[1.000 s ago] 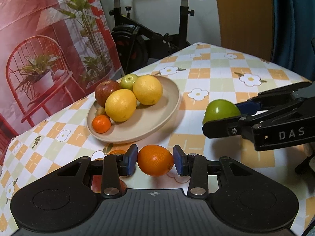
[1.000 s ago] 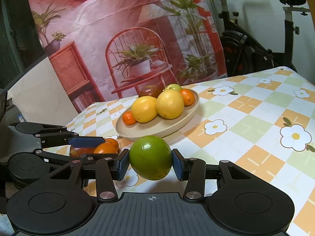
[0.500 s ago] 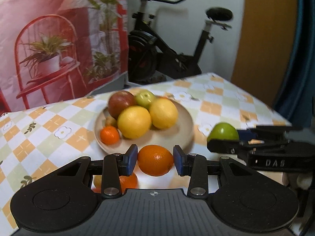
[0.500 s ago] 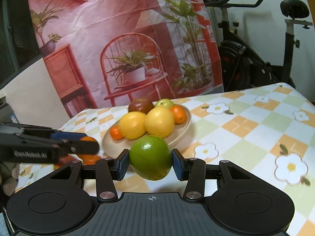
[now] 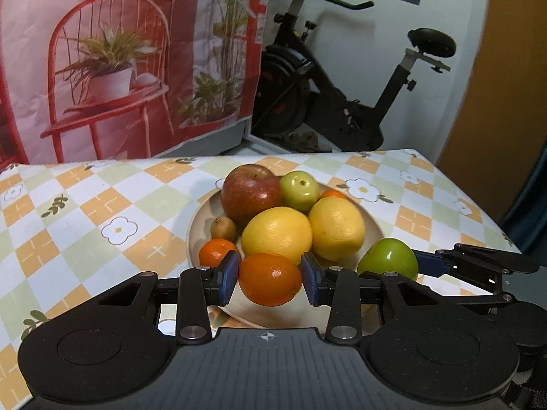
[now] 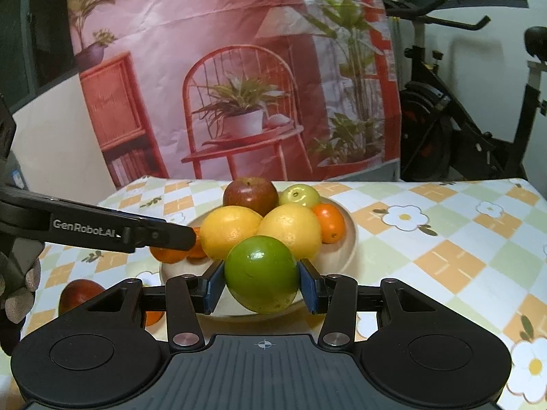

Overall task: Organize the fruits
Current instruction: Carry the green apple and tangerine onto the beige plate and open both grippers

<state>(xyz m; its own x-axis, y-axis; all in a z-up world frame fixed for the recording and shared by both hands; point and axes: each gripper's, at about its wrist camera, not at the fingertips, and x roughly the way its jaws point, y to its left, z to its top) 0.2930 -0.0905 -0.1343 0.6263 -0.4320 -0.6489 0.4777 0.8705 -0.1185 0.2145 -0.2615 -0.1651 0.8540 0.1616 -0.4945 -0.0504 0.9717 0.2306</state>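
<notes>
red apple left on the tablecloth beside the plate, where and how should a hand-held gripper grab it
Grip the red apple across its widest middle, pads on opposite rounded flanks, coming down from above. It lies loose on the tablecloth, apart from the plate, so its sides look free. Only its upper part shows behind the right hand-held gripper, so its stem direction cannot be told.

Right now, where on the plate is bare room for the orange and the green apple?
The plate is bare at its near rim and its left side, beside the kiwi and the mandarin. Its middle and back are crowded: two lemons, red apple, small green apple.
</notes>
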